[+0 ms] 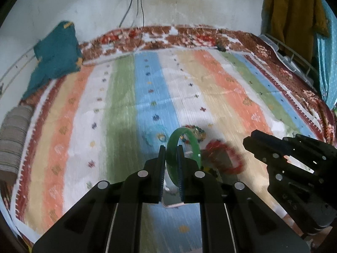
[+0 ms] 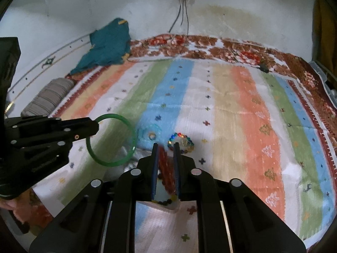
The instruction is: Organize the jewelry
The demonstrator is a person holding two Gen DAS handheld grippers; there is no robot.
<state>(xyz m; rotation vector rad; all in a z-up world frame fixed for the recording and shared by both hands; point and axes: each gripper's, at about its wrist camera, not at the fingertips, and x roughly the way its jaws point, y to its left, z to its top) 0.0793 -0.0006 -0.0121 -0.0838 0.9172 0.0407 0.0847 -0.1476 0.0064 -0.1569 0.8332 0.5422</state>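
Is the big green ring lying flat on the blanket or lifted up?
Lifted up. The shiny green bangle is pinched at its rim by the left gripper, hanging above the striped blanket.

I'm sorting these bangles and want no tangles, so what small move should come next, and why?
Probably carry the green bangle aside first. The left gripper is shut on its rim and holds it clear of the striped cloth, while the red bangle sits between the right gripper fingers over the beaded bracelets.
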